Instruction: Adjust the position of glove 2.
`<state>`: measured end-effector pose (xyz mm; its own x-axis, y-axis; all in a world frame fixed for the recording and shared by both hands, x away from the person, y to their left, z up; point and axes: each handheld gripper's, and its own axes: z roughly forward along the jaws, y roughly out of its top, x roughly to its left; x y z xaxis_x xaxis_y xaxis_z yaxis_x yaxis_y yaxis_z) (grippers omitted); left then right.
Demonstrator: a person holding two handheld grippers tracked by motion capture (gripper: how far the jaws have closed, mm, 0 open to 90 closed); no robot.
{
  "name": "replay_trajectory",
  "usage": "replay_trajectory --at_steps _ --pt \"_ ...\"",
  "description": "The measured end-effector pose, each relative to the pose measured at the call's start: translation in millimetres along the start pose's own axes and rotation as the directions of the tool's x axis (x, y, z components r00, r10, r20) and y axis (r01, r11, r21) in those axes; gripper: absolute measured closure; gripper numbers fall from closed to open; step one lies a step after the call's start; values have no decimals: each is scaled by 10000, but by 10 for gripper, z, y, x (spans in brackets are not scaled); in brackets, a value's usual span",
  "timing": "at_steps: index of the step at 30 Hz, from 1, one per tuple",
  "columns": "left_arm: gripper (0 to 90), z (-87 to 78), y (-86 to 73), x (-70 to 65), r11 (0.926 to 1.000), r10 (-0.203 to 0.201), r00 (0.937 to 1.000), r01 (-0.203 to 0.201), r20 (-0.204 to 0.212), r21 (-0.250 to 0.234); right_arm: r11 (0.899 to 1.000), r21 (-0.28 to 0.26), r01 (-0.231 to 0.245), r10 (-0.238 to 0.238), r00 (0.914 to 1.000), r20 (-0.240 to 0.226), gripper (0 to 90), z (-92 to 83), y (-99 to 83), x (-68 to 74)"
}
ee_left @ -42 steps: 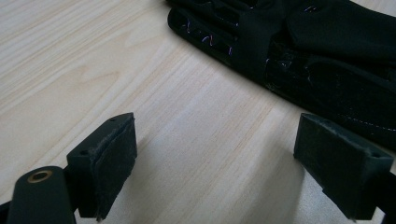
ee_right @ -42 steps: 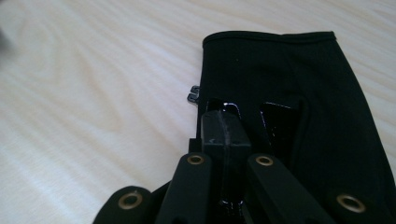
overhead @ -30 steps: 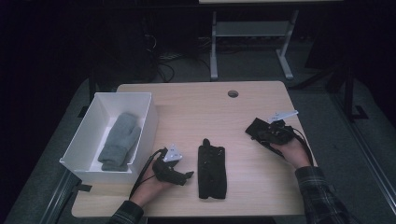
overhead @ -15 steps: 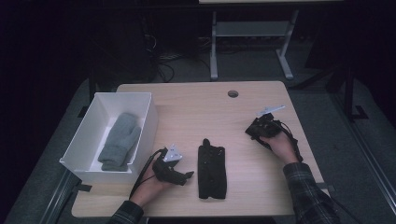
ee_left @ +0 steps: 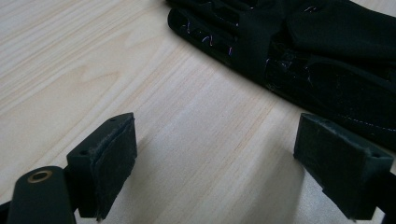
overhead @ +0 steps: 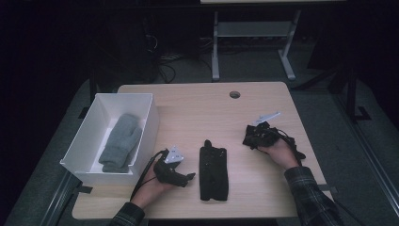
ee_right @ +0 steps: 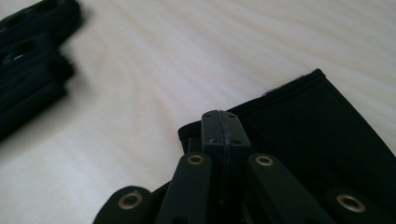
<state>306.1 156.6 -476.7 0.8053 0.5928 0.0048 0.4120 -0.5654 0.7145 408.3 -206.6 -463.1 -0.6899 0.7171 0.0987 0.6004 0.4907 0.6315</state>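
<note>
The wooden table filled the middle of the high view, pale and lit against a dark room. At its left edge stood a white box, open at the top, with a grey mitten lying flat inside it.

Near the front of the table, about midway across, lay a long black glove, flat on the wood with its length running from near to far. A second black glove sat well to the right of it, bunched up under the right gripper.

The person's forearms came in from the near edge. The left hand rested on the table just to the left of the long black glove, between it and the white box, and held the left gripper. In the left gripper view its two pads stood spread wide with bare wood between them, and the long black glove lay just beyond them, untouched.

The right hand, in a plaid sleeve, held the right gripper on the far right side of the table. In the right gripper view its jaws were pressed together, and black fabric of the second black glove lay directly beneath and around them; whether a fold of it was caught between the pads could not be told.
</note>
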Motion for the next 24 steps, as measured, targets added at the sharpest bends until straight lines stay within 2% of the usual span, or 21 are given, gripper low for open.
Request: replay_trajectory --at_steps 6,7,8,9,24 --pt "126 -2 -3 -4 10000 -19 10000 19 -3 -15 9970 189 749 -742 9967 -321 900 -72 -95 215" --pt "126 -2 -3 -4 10000 -19 10000 19 -3 -15 9970 189 749 -742 9967 -321 900 -72 -95 215" --pt "126 -3 -3 -3 10000 -6 10000 6 -2 -6 9962 250 832 -820 9956 -459 900 -115 -149 290" --pt "127 -3 -3 -4 10000 -14 10000 14 -4 -6 9954 258 926 -913 9946 -495 900 -131 -172 308" --pt "127 1 -6 -4 10000 -2 10000 2 -10 -58 9899 458 1343 -1266 9816 -1427 900 -497 -656 700"
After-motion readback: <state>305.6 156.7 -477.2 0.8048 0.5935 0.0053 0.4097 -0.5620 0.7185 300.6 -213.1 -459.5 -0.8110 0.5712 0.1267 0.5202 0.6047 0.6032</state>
